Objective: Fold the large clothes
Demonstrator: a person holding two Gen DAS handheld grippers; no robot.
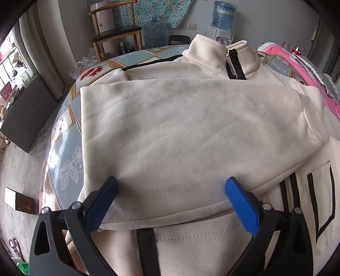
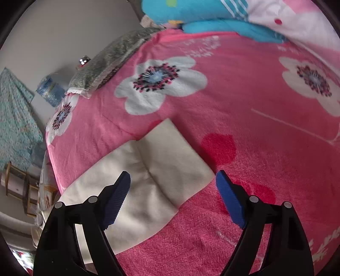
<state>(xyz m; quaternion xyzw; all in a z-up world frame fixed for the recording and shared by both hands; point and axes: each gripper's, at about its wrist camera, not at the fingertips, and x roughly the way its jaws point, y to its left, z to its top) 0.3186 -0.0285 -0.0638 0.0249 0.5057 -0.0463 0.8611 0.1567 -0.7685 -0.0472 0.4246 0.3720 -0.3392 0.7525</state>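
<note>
Your left gripper hangs low in its frame, blue ribbed pads spread wide above a cream fleece jacket, gripping nothing. The jacket fills the centre of the view, lying on a glossy patterned tablecloth; one sleeve is folded flat across the body, its soft nap lightly creased. A stand-up collar with a black-taped metal zipper sits at upper centre, and a black-outlined pocket shows at lower right.

Your right gripper, at the bottom of its frame, is likewise spread and empty, its left pad over the jacket's other sleeve. That cream sleeve runs from lower left to centre across a plush pink blanket printed with white flowers. A wooden chair and a blue water jug stand along the top of the left view.
</note>
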